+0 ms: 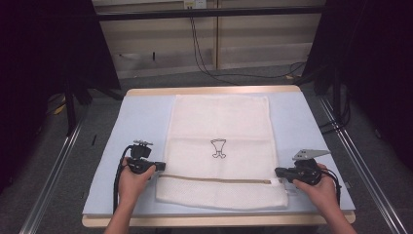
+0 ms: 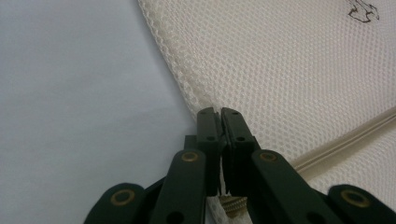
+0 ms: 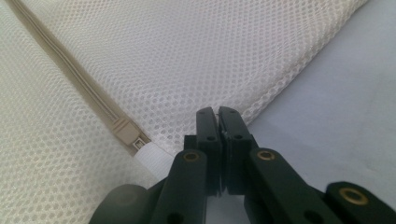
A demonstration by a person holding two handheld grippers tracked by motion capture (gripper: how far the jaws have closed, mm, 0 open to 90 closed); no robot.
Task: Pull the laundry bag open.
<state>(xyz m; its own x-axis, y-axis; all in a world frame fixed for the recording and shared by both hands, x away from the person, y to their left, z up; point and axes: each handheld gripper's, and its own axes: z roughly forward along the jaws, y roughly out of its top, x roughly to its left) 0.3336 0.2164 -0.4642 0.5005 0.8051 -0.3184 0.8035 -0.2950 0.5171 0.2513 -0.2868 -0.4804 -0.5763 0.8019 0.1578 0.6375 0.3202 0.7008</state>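
Mesh bag (image 1: 220, 146), cream with a small dark emblem (image 1: 218, 148) printed near its middle, lies flat on the pale blue mat (image 1: 139, 122) that covers the desk (image 1: 214, 90), its tan zipper (image 1: 214, 179) running across close to the person's side.

At the bag's left edge, the left gripper (image 1: 159, 166) is pinched on the seam just beyond the zipper line; in the left gripper view its fingers (image 2: 208, 128) are pressed together with a sliver of mesh caught between them. The left hand (image 1: 134, 179) wraps the handle, forearm coming in from the bottom and the tool pointing inward across the mat.

At the bag's right edge, the right gripper (image 1: 278, 171) mirrors it. Its fingers (image 3: 208, 126) are together at the hem, right beside the zipper's end stop (image 3: 126, 132) and white tab (image 3: 156, 158), and they seem to hold the fabric edge, though less mesh shows between them than on the left. The right hand (image 1: 316, 187) sits low, the grey plate (image 1: 309, 154) riding on top.

With both edges pinched at about the same level, the likely step is lifting or folding the near part of the bag. Done well, both hands would rise together and evenly, keeping the cloth taut between them so the fold line stays straight, and the right grip is worth checking before pulling.
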